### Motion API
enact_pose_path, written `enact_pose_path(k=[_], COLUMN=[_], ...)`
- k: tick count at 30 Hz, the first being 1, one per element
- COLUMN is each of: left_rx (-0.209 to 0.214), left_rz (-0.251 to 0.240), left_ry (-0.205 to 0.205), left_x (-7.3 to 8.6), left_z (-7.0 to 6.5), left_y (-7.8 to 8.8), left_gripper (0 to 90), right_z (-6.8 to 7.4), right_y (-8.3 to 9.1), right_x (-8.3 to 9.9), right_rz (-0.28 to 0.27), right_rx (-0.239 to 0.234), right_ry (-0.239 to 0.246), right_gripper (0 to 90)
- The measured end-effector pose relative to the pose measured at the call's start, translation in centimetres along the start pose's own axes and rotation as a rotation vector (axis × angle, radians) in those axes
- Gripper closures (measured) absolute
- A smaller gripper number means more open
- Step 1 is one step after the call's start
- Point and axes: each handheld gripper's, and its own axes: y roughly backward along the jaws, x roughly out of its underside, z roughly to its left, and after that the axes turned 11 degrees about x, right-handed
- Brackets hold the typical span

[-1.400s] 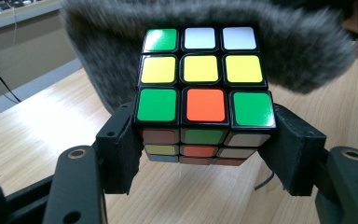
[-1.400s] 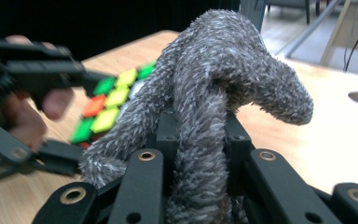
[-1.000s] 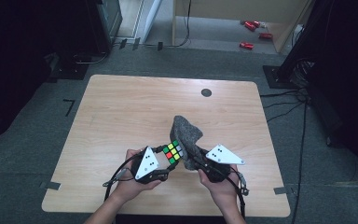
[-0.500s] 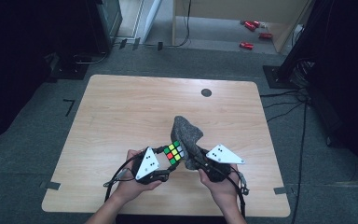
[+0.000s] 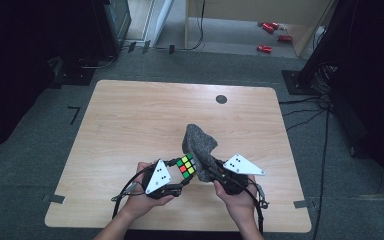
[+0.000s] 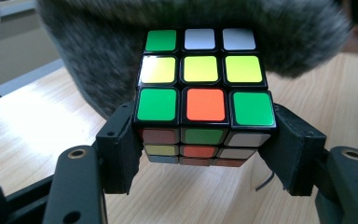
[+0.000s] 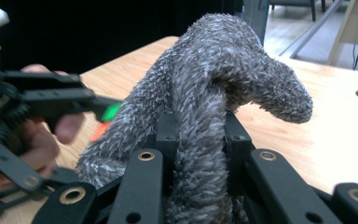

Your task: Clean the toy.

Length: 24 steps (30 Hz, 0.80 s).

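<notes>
grey carpet floor (image 5: 40, 150) runs all around, dark at both sides where black stands and cables sit, brighter at the far end where a pale wooden unit (image 5: 260, 15) stands with small red objects (image 5: 272, 35) lying on the floor by it. strips of tape (image 5: 55, 198) mark the carpet near the table's front corners.

light wood table (image 5: 130, 120) with rounded corners takes up the middle, its far half bare save for a round dark hole (image 5: 221, 99) near the far edge.

fuzzy grey cloth (image 5: 200, 145) rises in a hump near the table's front edge, bunched and folded over on itself; the right gripper (image 5: 212, 172) has its jaws pinching a fold of it, the pile squeezed between the black pads in the right gripper view.

colour cube (image 5: 186, 165) sits just beside the cloth, touching its fur, lifted off the wood and clamped at both sides by the left gripper (image 6: 204, 154). its top face shows green, white, yellow and orange tiles.
</notes>
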Motion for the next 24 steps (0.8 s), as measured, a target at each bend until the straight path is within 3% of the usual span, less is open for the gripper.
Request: enact_pose_path(k=[5, 11, 18, 24], left_rx=[0.014, 0.012, 0.014, 0.026], left_rz=[-0.011, 0.006, -0.029, -0.016], left_ry=[0.012, -0.001, 0.049, 0.046], left_x=[0.11, 0.22, 0.16, 0.2], left_z=[0.1, -0.02, 0.68, 0.56], left_y=[0.06, -0.16, 0.67, 0.43], left_gripper=[35.5, 35.4, 35.5, 35.5], right_z=[-0.32, -0.08, -0.48, 0.08], right_y=[-0.46, -0.17, -1.02, -0.21], right_x=[0.51, 0.13, 0.99, 0.16], right_rz=[0.025, 0.006, 0.06, 0.013], right_rx=[-0.003, -0.012, -0.003, -0.023], right_ry=[-0.028, -0.034, -0.056, -0.056], right_gripper=[74.8, 74.8, 74.8, 74.8])
